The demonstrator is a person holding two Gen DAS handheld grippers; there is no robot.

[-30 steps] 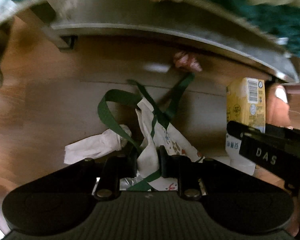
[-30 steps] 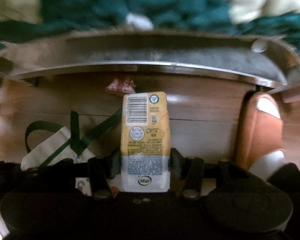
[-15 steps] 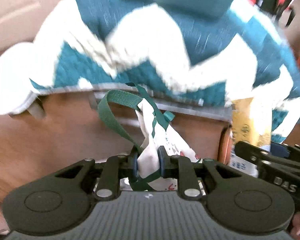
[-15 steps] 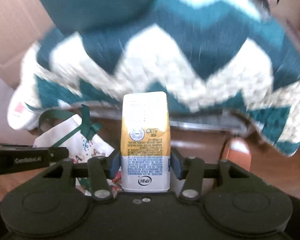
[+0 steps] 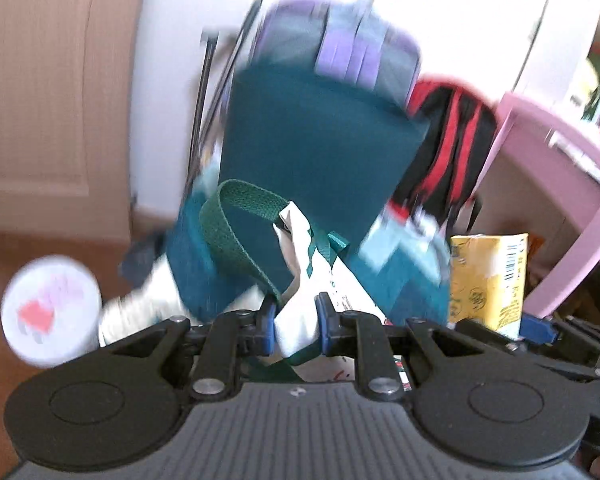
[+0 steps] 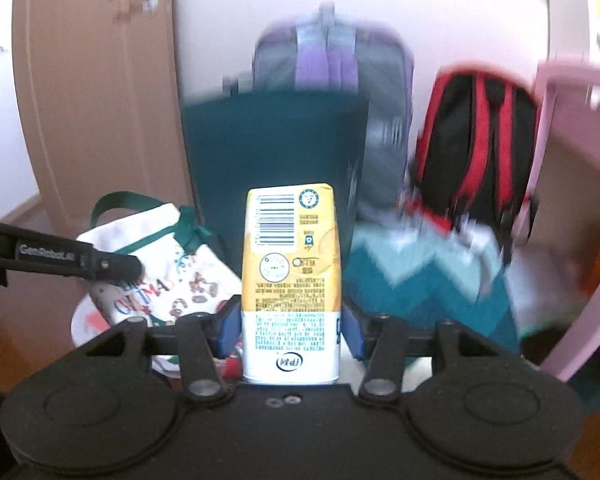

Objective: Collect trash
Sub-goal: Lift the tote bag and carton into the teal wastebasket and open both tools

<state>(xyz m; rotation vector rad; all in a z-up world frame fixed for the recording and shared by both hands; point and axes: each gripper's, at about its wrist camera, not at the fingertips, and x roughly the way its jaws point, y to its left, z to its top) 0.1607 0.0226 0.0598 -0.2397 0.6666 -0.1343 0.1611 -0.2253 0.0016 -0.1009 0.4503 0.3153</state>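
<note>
The left gripper (image 5: 296, 322) is clamped on the bunched white fabric of a printed tote bag (image 5: 300, 304), whose green strap (image 5: 236, 232) loops up to the left. The right gripper (image 6: 290, 326) pinches a yellow drink carton (image 6: 290, 280) by its lower sides, holding it upright with the barcode at the top. In the left wrist view the carton sits off to the right, beside the bag. Behind them stand a teal cushion (image 5: 320, 148), a purple backpack (image 6: 332, 64) and a black-and-red backpack (image 6: 476, 140) against a white wall, though motion blur smears their edges. A pink frame (image 5: 560, 184), possibly furniture, curves on the right.
</note>
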